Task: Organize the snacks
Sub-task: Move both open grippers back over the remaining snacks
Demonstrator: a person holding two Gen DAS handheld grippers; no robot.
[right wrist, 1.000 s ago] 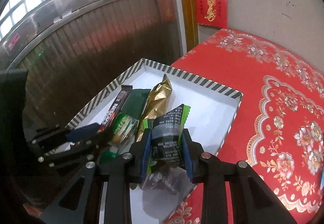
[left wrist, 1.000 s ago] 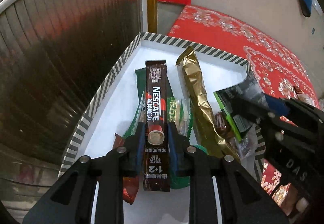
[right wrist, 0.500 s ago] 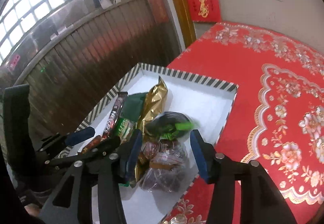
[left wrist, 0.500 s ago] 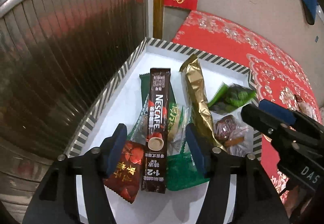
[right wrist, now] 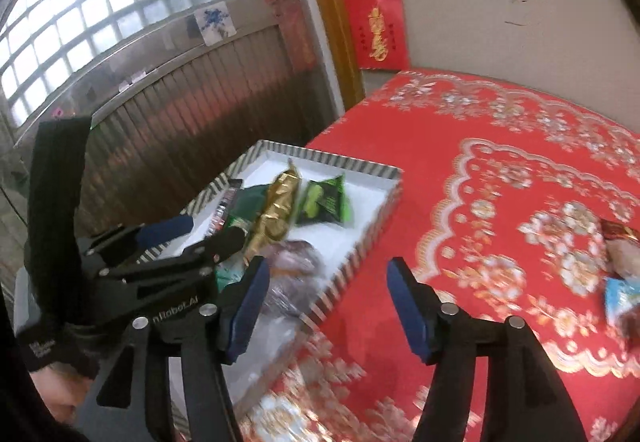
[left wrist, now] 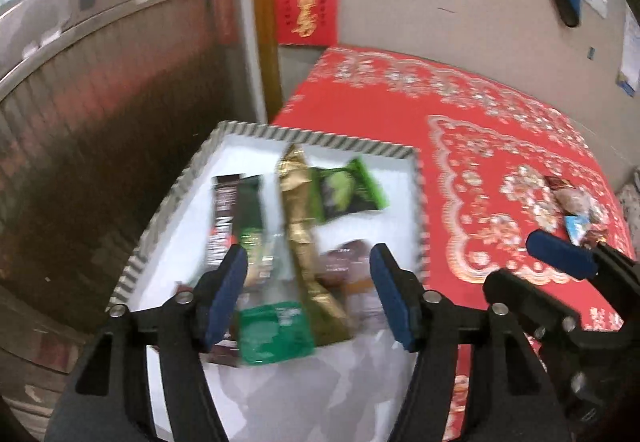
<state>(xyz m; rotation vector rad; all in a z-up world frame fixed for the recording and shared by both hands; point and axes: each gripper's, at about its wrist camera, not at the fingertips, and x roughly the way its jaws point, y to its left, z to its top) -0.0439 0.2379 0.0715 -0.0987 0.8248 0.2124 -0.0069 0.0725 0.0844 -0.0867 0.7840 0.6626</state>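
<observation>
A white tray with a striped rim (left wrist: 320,134) (right wrist: 352,166) sits at the left edge of the red cloth. In it lie a dark Nescafe stick (left wrist: 222,218), a gold packet (left wrist: 298,218) (right wrist: 278,210), a green snack bag (left wrist: 348,194) (right wrist: 326,202), a green wrapper (left wrist: 276,338) and a clear bag of dark sweets (right wrist: 292,262). My left gripper (left wrist: 308,294) hangs above the tray's near end, jaws opening, nothing between them. My right gripper (right wrist: 326,310) hovers over the tray's right rim, jaws opening, also with nothing held.
Several loose snacks (left wrist: 572,210) (right wrist: 624,266) lie on the red patterned tablecloth (right wrist: 500,202) to the right. A ribbed metal door (left wrist: 100,142) stands left of the tray, a grey wall behind. A person's hand (right wrist: 60,394) holds the left gripper.
The left gripper let go of the Nescafe stick, the right let go of the green snack bag; both now lie in the tray. Both grippers opened, drew back and rose.
</observation>
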